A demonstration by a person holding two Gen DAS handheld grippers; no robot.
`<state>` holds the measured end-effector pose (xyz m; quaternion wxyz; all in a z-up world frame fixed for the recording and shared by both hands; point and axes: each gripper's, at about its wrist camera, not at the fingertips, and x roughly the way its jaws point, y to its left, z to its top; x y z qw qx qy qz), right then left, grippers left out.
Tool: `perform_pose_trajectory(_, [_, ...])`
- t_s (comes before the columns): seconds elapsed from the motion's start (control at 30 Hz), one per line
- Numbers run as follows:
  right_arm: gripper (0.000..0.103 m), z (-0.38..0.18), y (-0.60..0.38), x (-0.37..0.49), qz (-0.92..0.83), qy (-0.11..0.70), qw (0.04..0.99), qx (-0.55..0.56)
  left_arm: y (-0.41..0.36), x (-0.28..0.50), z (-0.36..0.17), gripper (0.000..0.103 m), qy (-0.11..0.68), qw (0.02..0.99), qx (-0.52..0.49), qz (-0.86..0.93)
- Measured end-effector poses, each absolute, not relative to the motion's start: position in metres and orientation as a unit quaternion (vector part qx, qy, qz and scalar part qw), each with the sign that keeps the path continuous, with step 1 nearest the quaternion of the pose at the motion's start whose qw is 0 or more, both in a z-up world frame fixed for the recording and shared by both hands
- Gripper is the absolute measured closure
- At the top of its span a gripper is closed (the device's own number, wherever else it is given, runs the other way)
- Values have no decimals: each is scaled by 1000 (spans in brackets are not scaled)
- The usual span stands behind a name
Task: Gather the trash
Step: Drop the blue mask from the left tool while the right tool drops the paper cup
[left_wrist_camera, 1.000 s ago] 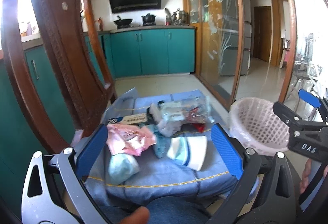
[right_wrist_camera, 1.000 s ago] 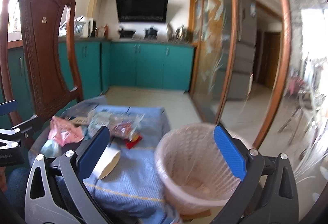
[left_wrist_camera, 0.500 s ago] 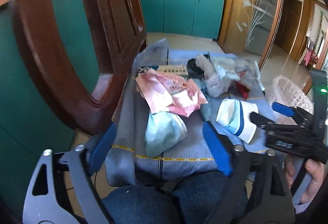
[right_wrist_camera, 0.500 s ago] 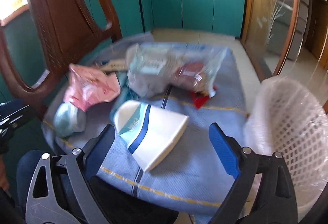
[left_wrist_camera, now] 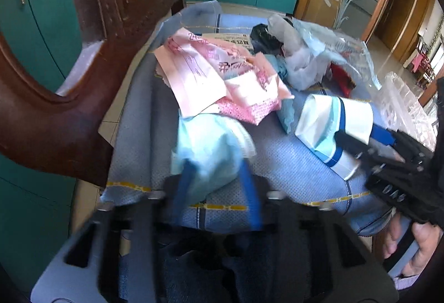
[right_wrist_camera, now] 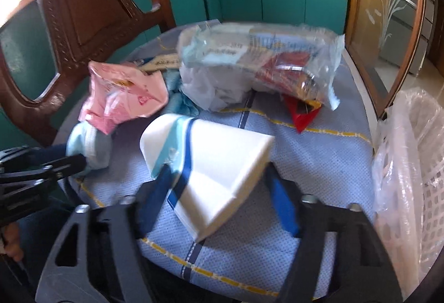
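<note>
Jaws on both grippers have just been closing. Left gripper (left_wrist_camera: 216, 178): its blue pads sit against the two sides of a crumpled pale-blue paper wad (left_wrist_camera: 206, 149), and the wad bulges up between them, so it reads as clamped. Right gripper (right_wrist_camera: 219, 192): its blue pads flank a flattened white paper cup with light-blue and dark-blue bands (right_wrist_camera: 211, 161); the left pad meets the cup's banded edge and the right pad its white edge, both pressing on it. Motion blur on the fingers in both views.

Both items lie on a blue dotted woven cloth with yellow stripes (right_wrist_camera: 319, 164) over a round surface. Behind them: a crumpled pink printed wrapper (left_wrist_camera: 222, 75), touching the wad, and a clear plastic bag stuffed with packaging (right_wrist_camera: 263, 59). A small red wrapper (right_wrist_camera: 302, 114) pokes out under the bag. A white lattice plastic basket lined with clear film (right_wrist_camera: 402, 178) stands just beside the cloth, right of the cup. A carved dark-brown wooden chair back (left_wrist_camera: 91, 53) rises at left.
</note>
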<state>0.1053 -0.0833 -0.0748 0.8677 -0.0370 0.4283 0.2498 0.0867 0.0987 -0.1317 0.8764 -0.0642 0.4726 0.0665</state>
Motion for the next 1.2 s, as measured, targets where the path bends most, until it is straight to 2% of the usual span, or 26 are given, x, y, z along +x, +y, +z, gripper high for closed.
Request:
perform_pose_trajectory(0.03, [54,-71,-87,104,253,424,869,-29,98,87,-132,89,472,877,-63,65])
perform_pose_trajectory(0.1, [69,-65,-93,102,258,420,870,-17,97,86,-131,94,466,880,-61,62])
perform_pose_trajectory(0.13, [69,-61,-96,99,257,417,872,-16,98,83,-129,97,462,883,-64,59])
perform_pose_trajectory(0.3, [76,-43,-115,84,257,397,881,-6,96,72,-114,99,438,895,-64,48])
perform_pose_trajectory(0.6, [78,-21,-133,79,220,357,908,-14,80,46,-81,99,388,920,-49,43])
perform_pose_trajectory(0.93, [78,-3,-160,74,191,321,928,0,76,35,-59,99,367,928,-52,27])
perform_pose_trajectory(1.2, [78,43,-231,61,94,248,964,5,47,45,-29,99,333,942,-47,-19])
